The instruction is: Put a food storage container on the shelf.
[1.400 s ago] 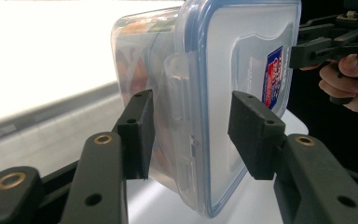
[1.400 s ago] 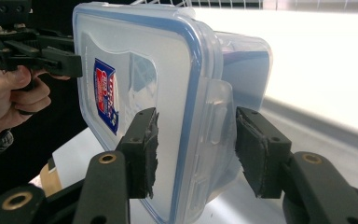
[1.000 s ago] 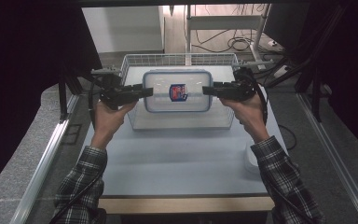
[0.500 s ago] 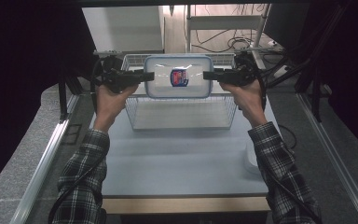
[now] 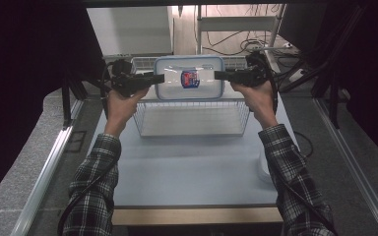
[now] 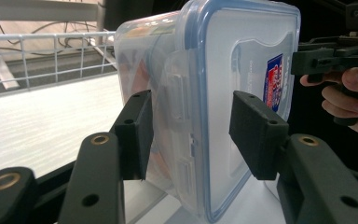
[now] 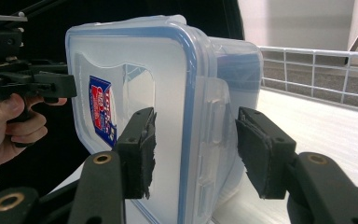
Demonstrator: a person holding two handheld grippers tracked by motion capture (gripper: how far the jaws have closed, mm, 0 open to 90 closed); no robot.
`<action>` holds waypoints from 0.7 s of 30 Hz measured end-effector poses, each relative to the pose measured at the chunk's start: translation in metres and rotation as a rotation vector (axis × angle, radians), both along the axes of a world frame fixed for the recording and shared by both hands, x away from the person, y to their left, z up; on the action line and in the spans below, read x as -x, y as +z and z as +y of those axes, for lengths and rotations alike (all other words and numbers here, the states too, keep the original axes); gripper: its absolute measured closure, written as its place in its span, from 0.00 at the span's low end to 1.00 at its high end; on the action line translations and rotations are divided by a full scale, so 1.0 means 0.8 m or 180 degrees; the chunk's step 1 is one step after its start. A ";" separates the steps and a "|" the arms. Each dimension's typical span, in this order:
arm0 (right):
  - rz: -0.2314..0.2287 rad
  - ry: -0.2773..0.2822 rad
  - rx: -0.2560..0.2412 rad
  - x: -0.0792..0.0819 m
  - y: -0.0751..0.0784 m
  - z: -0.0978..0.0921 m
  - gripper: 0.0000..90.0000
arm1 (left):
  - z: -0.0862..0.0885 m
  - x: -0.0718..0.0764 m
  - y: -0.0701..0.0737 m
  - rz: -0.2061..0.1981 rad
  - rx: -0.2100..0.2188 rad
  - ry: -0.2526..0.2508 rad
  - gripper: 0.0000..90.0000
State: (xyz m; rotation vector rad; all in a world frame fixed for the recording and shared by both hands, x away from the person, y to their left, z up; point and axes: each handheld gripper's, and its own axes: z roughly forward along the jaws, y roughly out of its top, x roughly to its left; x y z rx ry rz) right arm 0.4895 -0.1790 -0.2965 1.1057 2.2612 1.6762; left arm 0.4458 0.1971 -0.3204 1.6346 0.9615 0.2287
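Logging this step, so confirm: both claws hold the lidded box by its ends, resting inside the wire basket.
Not resting inside: the high view shows the box held up above the basket's far rim. The left claw and right claw do flank its ends.

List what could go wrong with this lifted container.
1. The left claw and right claw each straddle one short end of the container, at its latch flaps; it might slip or a latch pop.
2. It hangs tilted above the wire basket, so a slip could drop it against the wires.
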 end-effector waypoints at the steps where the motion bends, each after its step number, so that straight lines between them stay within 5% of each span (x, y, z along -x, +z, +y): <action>1: 0.0000 0.0000 0.0000 0.000 0.000 0.000 0.53 | 0.000 0.000 0.000 0.0000 0.0000 0.0000 0.55; 7: -0.0052 -0.0060 0.0150 0.000 -0.001 0.007 0.50 | -0.012 -0.004 -0.005 0.0004 -0.0306 0.0111 0.54; 13: -0.0017 -0.0162 0.0231 -0.002 -0.002 0.010 0.43 | -0.014 -0.007 -0.014 0.0108 -0.0356 0.0130 0.50; 16: -0.0028 -0.0184 0.0364 -0.003 -0.005 0.013 0.44 | -0.010 -0.010 -0.017 0.0136 -0.0147 0.0133 0.50; 21: -0.0034 -0.0248 0.0468 -0.004 -0.010 0.020 0.43 | -0.011 -0.009 -0.012 0.0164 -0.0213 0.0151 0.50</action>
